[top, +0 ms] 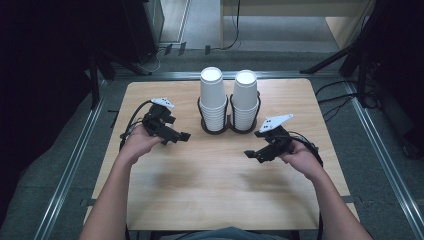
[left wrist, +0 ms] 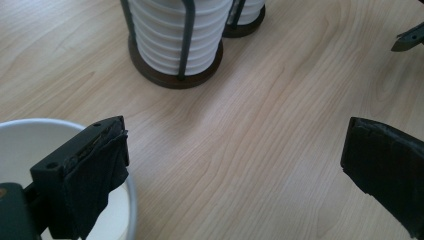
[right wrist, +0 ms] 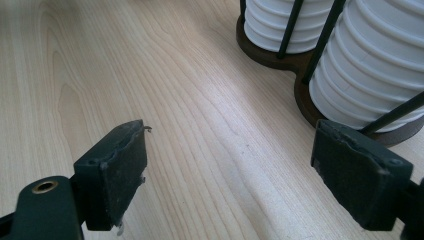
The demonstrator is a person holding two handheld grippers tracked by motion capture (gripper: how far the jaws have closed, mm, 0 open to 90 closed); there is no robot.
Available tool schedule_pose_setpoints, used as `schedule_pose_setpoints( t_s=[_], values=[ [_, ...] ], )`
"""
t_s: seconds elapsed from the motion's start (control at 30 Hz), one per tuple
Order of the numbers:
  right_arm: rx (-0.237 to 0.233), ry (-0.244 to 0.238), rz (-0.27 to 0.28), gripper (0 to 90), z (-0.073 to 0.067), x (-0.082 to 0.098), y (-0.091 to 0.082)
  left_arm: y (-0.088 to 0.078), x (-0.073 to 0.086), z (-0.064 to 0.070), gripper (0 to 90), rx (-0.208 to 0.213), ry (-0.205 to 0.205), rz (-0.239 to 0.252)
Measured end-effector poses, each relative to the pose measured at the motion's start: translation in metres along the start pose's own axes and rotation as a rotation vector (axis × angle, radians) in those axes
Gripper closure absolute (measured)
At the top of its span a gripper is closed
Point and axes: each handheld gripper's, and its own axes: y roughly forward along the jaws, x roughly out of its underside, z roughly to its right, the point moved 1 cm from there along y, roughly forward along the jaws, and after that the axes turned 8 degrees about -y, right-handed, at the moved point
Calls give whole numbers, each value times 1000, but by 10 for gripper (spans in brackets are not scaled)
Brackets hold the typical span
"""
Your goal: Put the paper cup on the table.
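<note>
Two tall stacks of white paper cups, one on the left [top: 212, 97] and one on the right [top: 245, 97], stand upside down in a dark wire holder [top: 227, 129] at the back middle of the wooden table [top: 210, 185]. My left gripper [top: 177, 136] hovers left of the holder and is open, its jaws wide apart in the left gripper view [left wrist: 235, 150]. A white cup's rim [left wrist: 30, 135] shows at the lower left there, with the left jaw across its mouth; contact is unclear. My right gripper [top: 251, 154] sits right of the holder, open and holding nothing [right wrist: 230, 150], near the cup stack [right wrist: 380, 65].
The tip of the other gripper [left wrist: 410, 37] pokes in at the upper right of the left gripper view. Bare wood lies in front of both grippers. Metal rails [top: 75, 160], dark stands and cables [top: 340, 95] surround the table on the grey floor.
</note>
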Motion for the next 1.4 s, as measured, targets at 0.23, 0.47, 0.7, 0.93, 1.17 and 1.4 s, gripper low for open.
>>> schedule_pose_setpoints(
  t_s=[0.23, 0.47, 0.7, 0.93, 1.17, 1.4],
  values=[
    [-5, 0, -7, 151, -1, 0, 1, 13, -2, 16, 0, 29, 24, 1],
    [-3, -4, -7, 151, -2, 0, 1, 23, -5, 32, 0, 58, 56, 3],
    [-3, -7, -9, 151, -2, -1, 1, 36, -6, 46, 0, 66, 82, 8],
    [-5, -15, -13, 151, -3, -1, 2, 46, -4, 50, 0, 82, 84, 2],
    [-9, -20, -19, 151, -5, -1, 3, 56, -2, 53, 0, 111, 65, 2],
    [-10, -31, -23, 151, -6, -1, 5, 64, -1, 58, 0, 94, 76, 0]
  ],
)
